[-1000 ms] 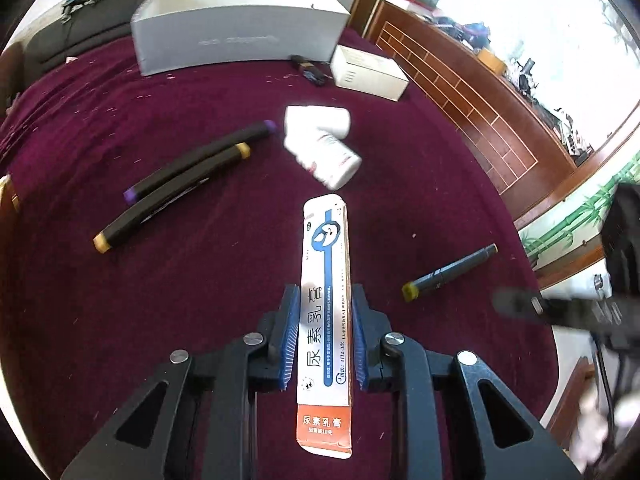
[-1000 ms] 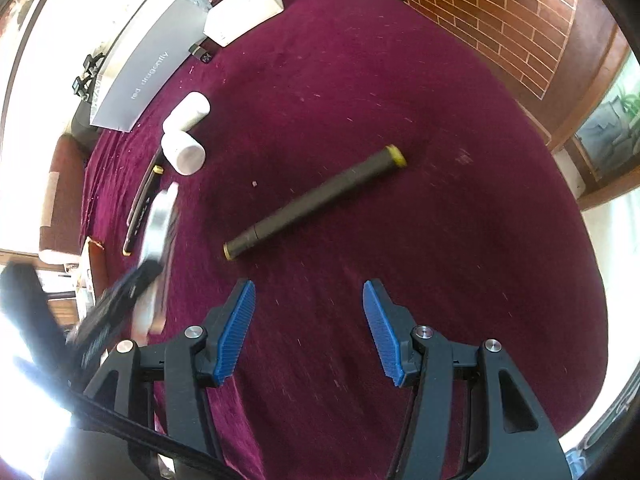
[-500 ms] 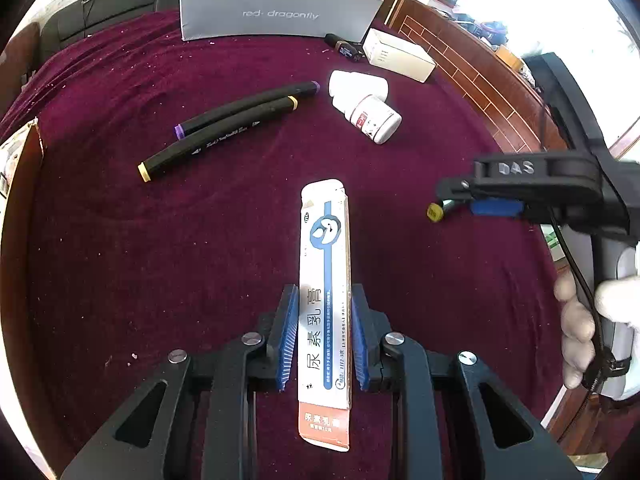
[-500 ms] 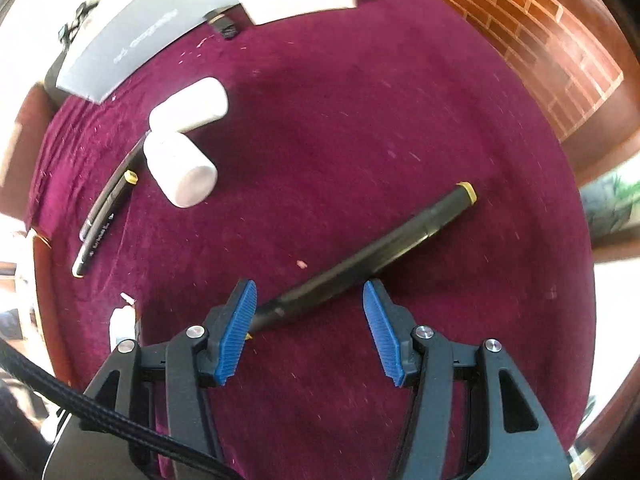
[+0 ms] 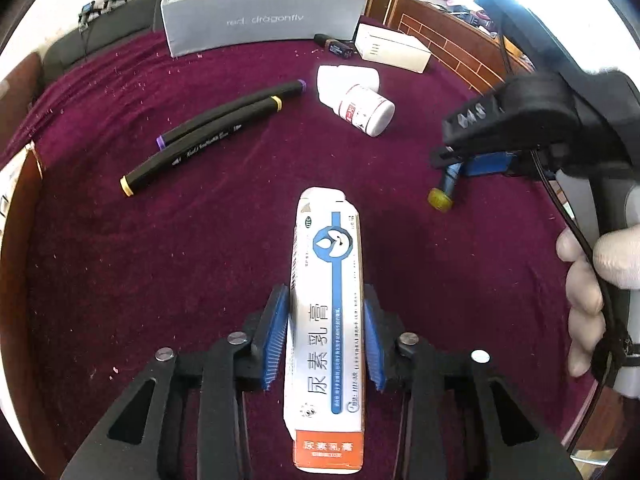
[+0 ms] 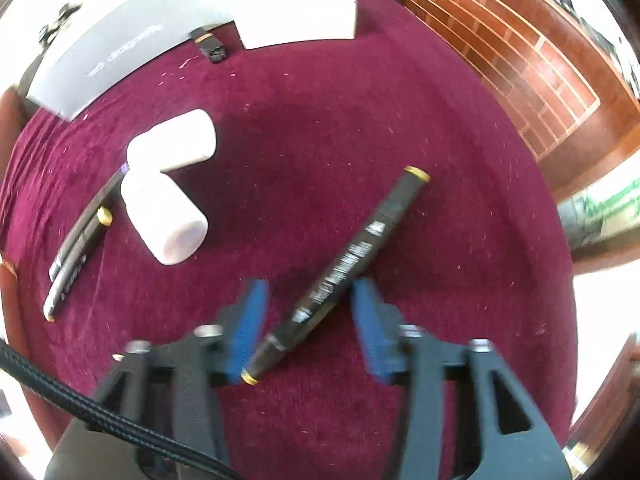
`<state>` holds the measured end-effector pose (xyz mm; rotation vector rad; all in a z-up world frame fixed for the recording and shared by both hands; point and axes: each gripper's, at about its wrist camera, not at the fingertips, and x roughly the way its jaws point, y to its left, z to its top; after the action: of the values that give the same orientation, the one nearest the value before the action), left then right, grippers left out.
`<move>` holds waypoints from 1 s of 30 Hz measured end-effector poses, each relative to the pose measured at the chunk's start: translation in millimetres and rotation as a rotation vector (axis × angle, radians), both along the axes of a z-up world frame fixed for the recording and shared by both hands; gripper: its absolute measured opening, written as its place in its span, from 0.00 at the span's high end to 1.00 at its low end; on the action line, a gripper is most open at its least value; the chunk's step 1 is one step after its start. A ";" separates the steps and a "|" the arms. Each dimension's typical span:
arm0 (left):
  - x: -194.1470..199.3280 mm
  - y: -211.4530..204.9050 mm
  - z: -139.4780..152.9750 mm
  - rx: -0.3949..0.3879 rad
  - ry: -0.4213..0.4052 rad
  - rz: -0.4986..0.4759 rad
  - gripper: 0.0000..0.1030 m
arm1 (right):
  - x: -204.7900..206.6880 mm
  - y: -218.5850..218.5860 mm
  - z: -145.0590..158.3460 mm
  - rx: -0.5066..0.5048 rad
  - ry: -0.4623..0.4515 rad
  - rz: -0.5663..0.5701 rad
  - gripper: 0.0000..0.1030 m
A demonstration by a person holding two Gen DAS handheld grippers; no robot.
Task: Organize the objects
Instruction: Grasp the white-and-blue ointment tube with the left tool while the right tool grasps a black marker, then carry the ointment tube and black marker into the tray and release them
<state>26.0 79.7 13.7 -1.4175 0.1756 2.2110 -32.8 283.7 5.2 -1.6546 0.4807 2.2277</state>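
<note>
My left gripper is shut on a long white ointment box with blue print and an orange end, held above the maroon cloth. My right gripper is open and straddles a black marker with yellow caps that lies diagonally on the cloth; the marker touches neither pad clearly. In the left wrist view the right gripper hides most of that marker, only its yellow cap shows. Two white pill bottles lie together. Two more black markers lie side by side to the left.
A grey box stands at the back edge, a white carton to its right, a small black item between them. The table edge drops off on the right beside a brick-patterned wall.
My right gripper has moved down and forward over the yellow-capped marker, which now lies between its fingers. My left gripper still holds the ointment box and has drawn back a little.
</note>
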 end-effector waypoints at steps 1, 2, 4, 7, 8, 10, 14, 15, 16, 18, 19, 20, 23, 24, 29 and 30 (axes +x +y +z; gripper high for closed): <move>-3.0 -5.3 0.2 0.024 -0.032 0.007 0.76 | 2.3 1.3 0.3 -0.016 -0.001 0.021 0.80; -5.2 -10.0 0.4 0.044 -0.055 0.015 0.76 | 5.1 3.5 0.9 -0.036 -0.003 0.035 0.86; -6.8 -17.2 2.8 0.057 -0.068 0.027 0.76 | 13.0 9.2 0.9 -0.096 -0.009 0.058 0.88; -6.0 -24.3 4.7 0.052 -0.059 0.035 0.76 | 26.4 12.4 0.7 -0.110 -0.017 0.077 0.87; -5.9 -25.4 2.3 0.045 -0.060 0.039 0.76 | 31.8 13.6 0.4 -0.114 -0.018 0.085 0.87; -5.3 -27.0 0.7 0.052 -0.052 0.051 0.76 | 35.3 13.7 0.5 -0.107 -0.014 0.101 0.87; -1.1 -20.7 -0.2 0.025 -0.015 0.063 0.76 | 28.4 14.8 1.5 -0.093 -0.002 0.074 0.86; 0.2 -19.7 -0.6 0.020 -0.007 0.064 0.75 | 26.0 14.0 1.7 -0.083 -0.002 0.071 0.85; 1.6 -17.3 -1.0 0.012 0.005 0.060 0.74 | 23.5 13.3 2.1 -0.073 -0.003 0.070 0.84; 3.8 -15.1 -1.4 -0.002 0.016 0.052 0.74 | 15.6 8.0 0.8 -0.063 -0.003 0.062 0.83; 3.9 -15.0 -1.0 -0.007 0.010 0.045 0.74 | 14.3 8.6 0.1 -0.071 0.000 0.055 0.82; 2.5 -16.7 -0.3 -0.005 -0.009 0.047 0.78 | 14.8 10.9 -0.4 -0.087 0.007 0.044 0.83; -4.6 -30.9 0.6 0.050 -0.078 0.077 0.83 | 21.1 17.1 -1.0 -0.140 0.019 0.032 0.87; -5.7 -35.6 0.9 0.065 -0.088 0.089 0.85 | 24.3 20.0 -1.3 -0.172 0.023 0.027 0.88; -3.2 -56.1 16.1 0.112 -0.081 0.128 0.85 | 41.1 18.5 6.1 -0.258 0.052 0.032 0.88; -1.8 -58.8 20.1 0.120 -0.075 0.130 0.85 | 44.4 16.2 8.1 -0.271 0.058 0.035 0.88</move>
<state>24.2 20.9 33.8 -1.4794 -0.0761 2.2269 11.6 299.9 13.3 -1.7407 0.8058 2.3259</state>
